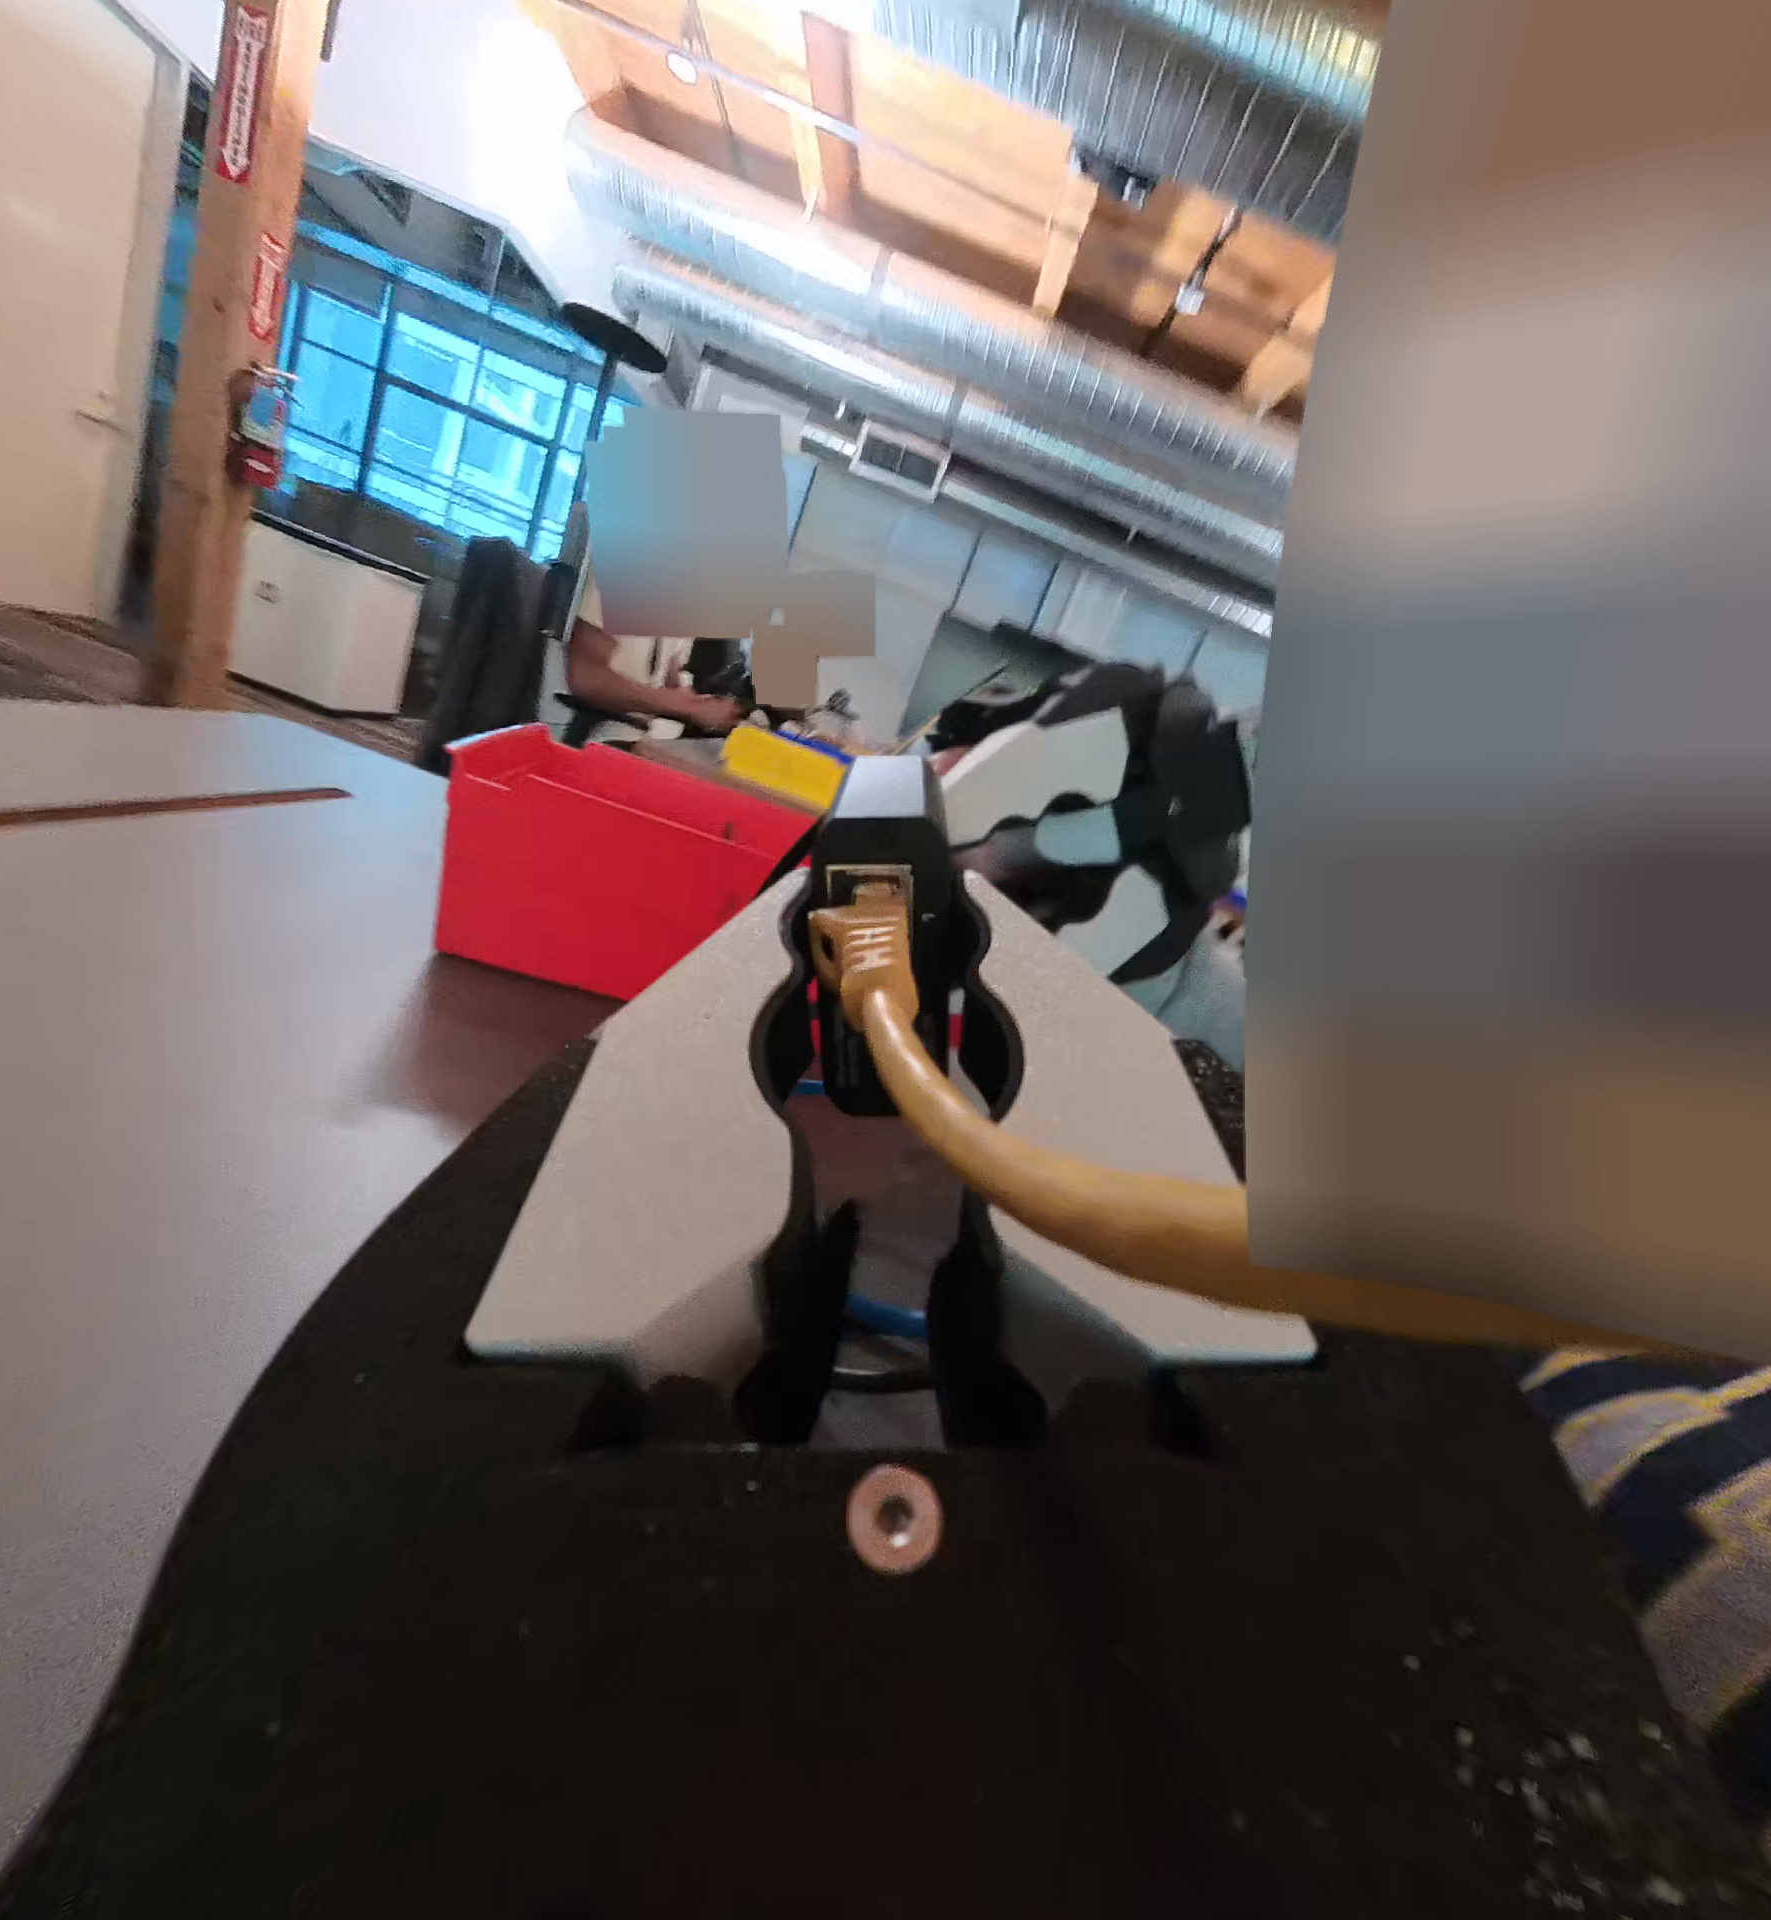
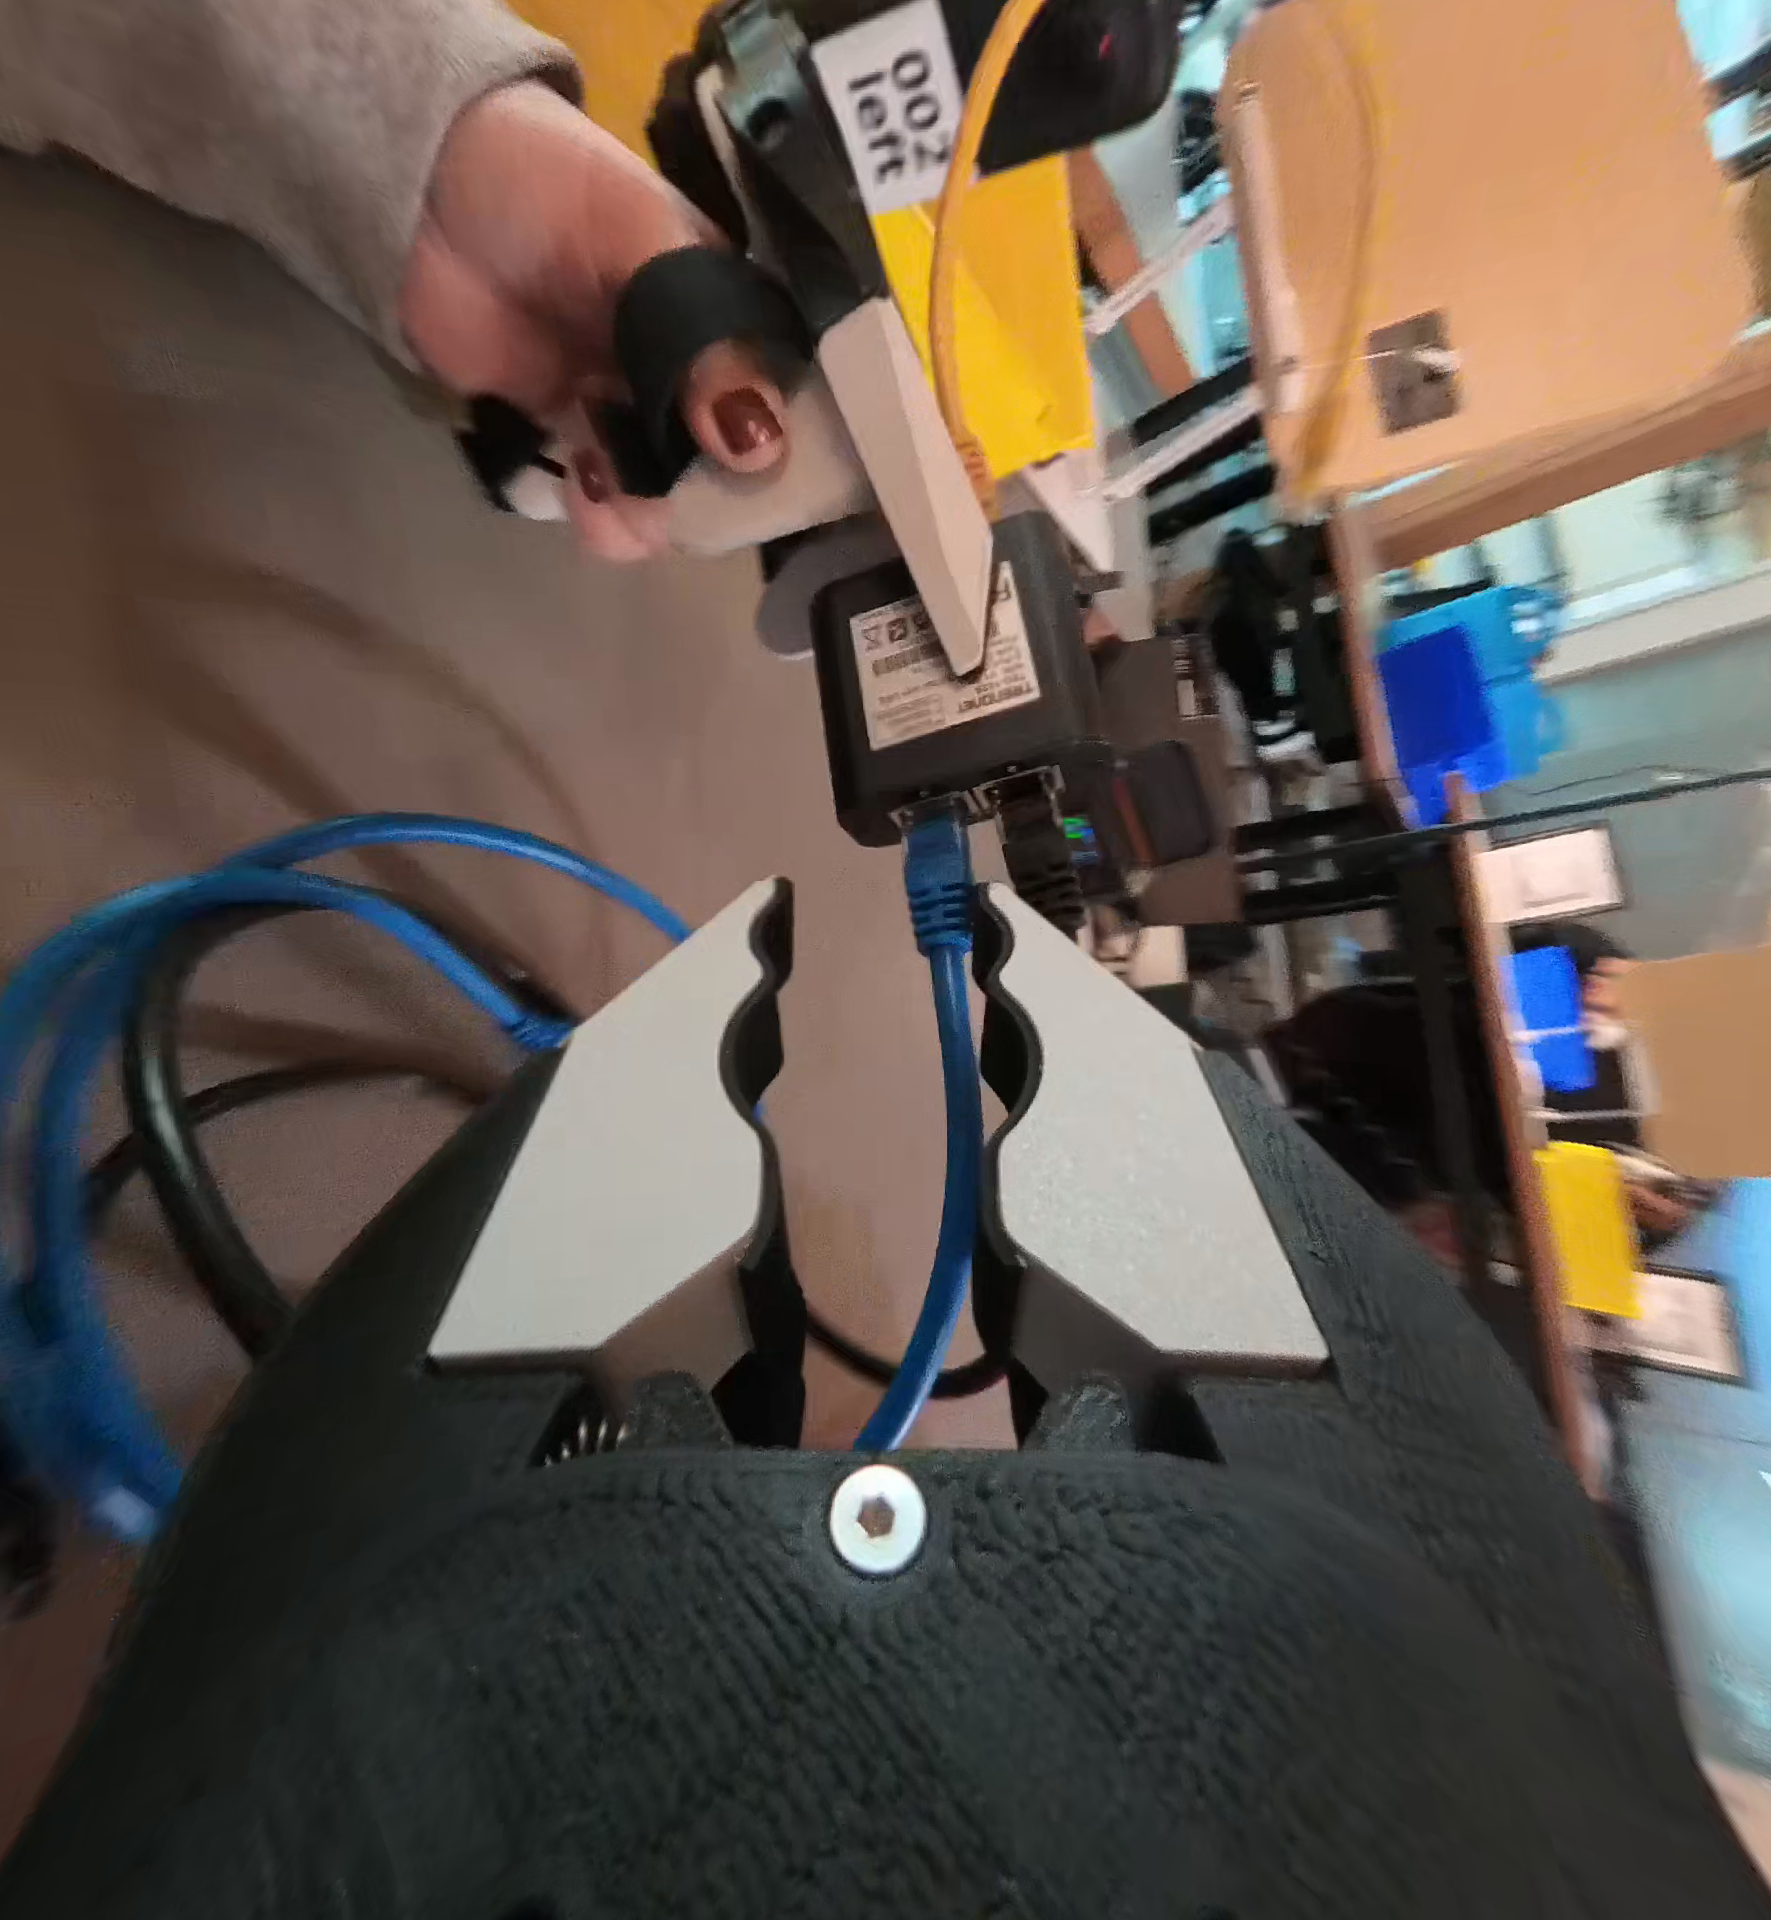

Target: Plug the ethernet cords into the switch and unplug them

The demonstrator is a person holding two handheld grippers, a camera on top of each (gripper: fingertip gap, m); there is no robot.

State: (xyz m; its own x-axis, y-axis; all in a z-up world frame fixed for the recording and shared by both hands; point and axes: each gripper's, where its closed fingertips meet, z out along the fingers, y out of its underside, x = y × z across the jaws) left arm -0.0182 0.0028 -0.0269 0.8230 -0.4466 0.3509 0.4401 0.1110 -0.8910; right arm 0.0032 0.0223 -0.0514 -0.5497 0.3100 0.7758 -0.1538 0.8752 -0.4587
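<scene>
Switch (image 2: 948, 707) matt black plastic; red bin (image 1: 590, 862) glossy plastic; table (image 1: 133, 1039) smooth.

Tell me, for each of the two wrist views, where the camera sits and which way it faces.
Left wrist view: sits behind the left gripper, facing along its grey fingers shut on the small black switch box with the yellow ethernet cord; no hand shows.
Right wrist view: sits behind the open right gripper, facing the box's ports; the blue ethernet cord runs between its fingers; the person's hand holds the left gripper.
Shared: the switch box, yellow cord, left gripper.
</scene>
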